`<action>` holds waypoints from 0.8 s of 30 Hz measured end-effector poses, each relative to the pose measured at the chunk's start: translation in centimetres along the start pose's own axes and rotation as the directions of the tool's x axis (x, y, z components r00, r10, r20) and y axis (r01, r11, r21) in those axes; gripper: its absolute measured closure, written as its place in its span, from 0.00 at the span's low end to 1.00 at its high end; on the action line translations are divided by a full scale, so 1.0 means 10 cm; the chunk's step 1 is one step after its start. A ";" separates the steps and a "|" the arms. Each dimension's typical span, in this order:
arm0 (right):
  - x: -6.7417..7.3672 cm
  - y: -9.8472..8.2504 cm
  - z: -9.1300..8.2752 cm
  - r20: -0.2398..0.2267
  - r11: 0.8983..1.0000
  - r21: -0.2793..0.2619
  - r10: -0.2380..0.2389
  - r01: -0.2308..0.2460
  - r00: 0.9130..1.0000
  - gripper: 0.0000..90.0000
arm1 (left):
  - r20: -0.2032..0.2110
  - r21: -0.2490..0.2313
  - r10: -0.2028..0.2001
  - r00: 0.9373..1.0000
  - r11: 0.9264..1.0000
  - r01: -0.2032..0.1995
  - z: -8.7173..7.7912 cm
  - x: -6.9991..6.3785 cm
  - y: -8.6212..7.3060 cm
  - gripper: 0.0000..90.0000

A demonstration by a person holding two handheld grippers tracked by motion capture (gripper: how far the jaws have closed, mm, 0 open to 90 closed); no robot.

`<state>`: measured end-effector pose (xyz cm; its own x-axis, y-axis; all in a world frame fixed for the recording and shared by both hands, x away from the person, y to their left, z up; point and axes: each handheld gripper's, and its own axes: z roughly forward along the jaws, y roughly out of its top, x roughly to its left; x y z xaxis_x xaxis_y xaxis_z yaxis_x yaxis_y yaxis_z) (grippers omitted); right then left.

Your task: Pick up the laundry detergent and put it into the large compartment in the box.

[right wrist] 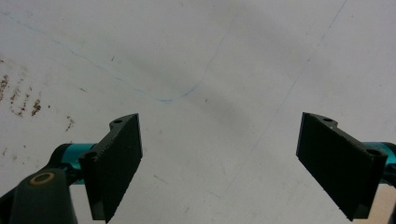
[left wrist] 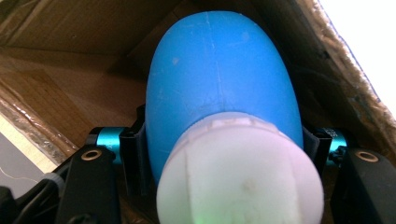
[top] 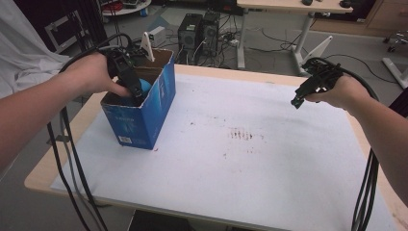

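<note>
Left gripper (top: 136, 91) sits at upper left of the high view, pushed down into the open top of a blue cardboard box (top: 144, 118). Its jaws are clamped on a blue bulb-shaped object (left wrist: 219, 84) with a white cap (left wrist: 240, 175); in the left gripper view the pads press on both sides of the blue body, cap nearest the camera, brown box walls all around. In the high view only a sliver of blue shows inside the box, right of the gripper.

Right gripper (top: 299, 98) is at upper right of the high view, held above the white table cover (top: 269, 192), well apart from the box. Its jaws stand wide with nothing between them; the right gripper view shows bare white cover and faint brown stains (right wrist: 23, 100) at left edge.

Box stands on the left part of the table, flaps up.
</note>
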<state>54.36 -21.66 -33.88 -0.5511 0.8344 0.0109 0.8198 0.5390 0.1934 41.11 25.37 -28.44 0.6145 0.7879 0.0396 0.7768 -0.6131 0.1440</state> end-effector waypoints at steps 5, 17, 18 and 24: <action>0.00 0.00 0.00 -0.001 1.000 -0.002 0.007 -0.007 1.000 0.15 | 0.000 0.003 -0.003 1.000 1.000 0.003 0.00 0.00 0.00 0.39; 0.00 0.00 -0.01 -0.003 1.000 -0.004 0.005 -0.005 1.000 0.15 | 0.000 0.005 -0.002 1.000 1.000 0.002 0.01 0.00 0.00 0.39; 0.00 0.00 -0.01 -0.005 1.000 -0.005 0.006 -0.007 1.000 0.15 | -0.001 0.006 -0.002 1.000 1.000 0.002 0.01 -0.01 0.00 0.39; 0.00 -0.01 -0.01 -0.004 1.000 -0.007 0.007 -0.007 1.000 0.15 | 0.002 0.007 0.002 1.000 1.000 -0.002 0.01 -0.01 0.00 0.37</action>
<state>54.33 -21.73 -33.79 -0.5460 0.8376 0.0161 0.8225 0.5322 0.2007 41.10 25.26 -28.56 0.6161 0.7868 0.0382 0.7767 -0.6148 0.1370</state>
